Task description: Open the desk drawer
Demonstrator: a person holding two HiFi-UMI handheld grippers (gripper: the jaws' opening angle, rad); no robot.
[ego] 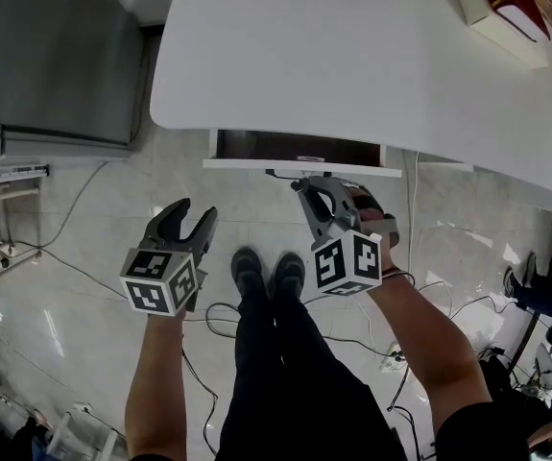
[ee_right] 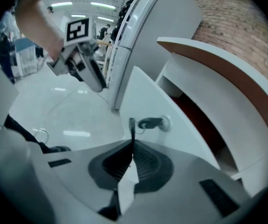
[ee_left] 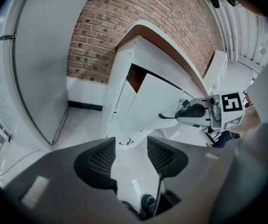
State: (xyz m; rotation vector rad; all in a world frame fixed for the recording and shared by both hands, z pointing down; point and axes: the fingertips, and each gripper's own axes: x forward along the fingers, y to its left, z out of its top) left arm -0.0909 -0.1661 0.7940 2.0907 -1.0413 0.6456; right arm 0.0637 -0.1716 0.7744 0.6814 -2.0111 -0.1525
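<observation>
The white desk [ego: 352,56] has a drawer [ego: 300,164] under its front edge, standing slightly out with a dark gap [ego: 285,147] behind its white front. In the right gripper view the drawer front [ee_right: 147,101] carries a key in a lock [ee_right: 153,122] with a thin dark tab [ee_right: 132,127] hanging from it. My right gripper [ego: 306,186] [ee_right: 132,141] is shut on that tab. My left gripper [ego: 191,209] [ee_left: 131,148] hangs open and empty over the floor, left of the drawer. From the left gripper view I see the drawer front [ee_left: 157,99] and the right gripper [ee_left: 178,116] at it.
A grey cabinet [ego: 45,56] stands to the left of the desk. A red and white box [ego: 501,8] lies on the desk's far right. Cables [ego: 74,257] run over the shiny tiled floor. The person's shoes [ego: 266,272] stand just below the drawer. A brick wall [ee_left: 124,13] is behind.
</observation>
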